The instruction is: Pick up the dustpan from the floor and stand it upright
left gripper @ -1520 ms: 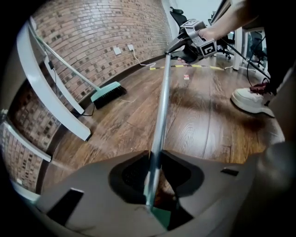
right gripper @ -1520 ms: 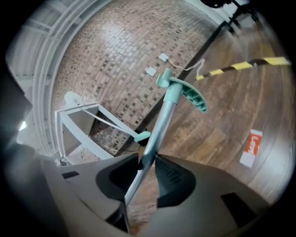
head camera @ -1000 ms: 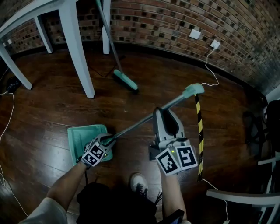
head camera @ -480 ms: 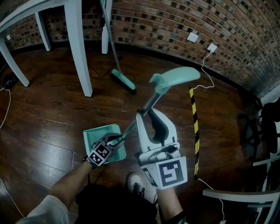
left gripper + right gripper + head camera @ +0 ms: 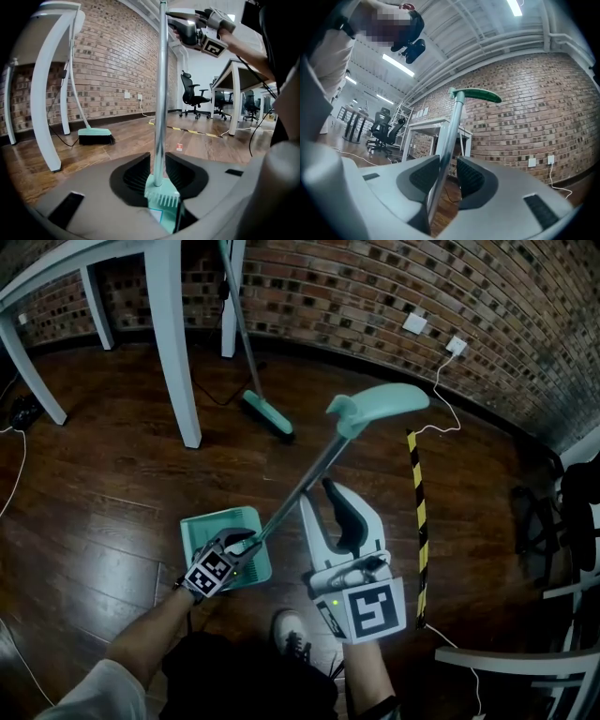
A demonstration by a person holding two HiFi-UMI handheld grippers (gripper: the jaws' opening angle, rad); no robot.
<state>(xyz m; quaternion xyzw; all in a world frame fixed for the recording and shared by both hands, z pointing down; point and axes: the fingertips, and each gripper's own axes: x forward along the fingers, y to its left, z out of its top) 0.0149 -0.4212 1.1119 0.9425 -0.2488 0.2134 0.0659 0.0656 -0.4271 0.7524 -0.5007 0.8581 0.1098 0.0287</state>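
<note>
The teal dustpan rests on the wooden floor, and its metal pole rises toward me to a teal handle. My left gripper is low at the pole's teal socket. Its jaws are opening, and in the left gripper view the pole stands between the pads of that gripper with a thin gap. My right gripper is higher up the pole. In the right gripper view the pole lies between its opening jaws, against the left pad with a gap on the right.
A teal broom leans by the brick wall, behind white table legs. A yellow-black striped strip lies on the floor at the right, with a white cable running to a wall socket. My shoe is below the pan.
The pole has swung up from a low slant to steep, and its handle has come toward me. My right gripper rose and rolled along it. The pan shifted slightly right.
</note>
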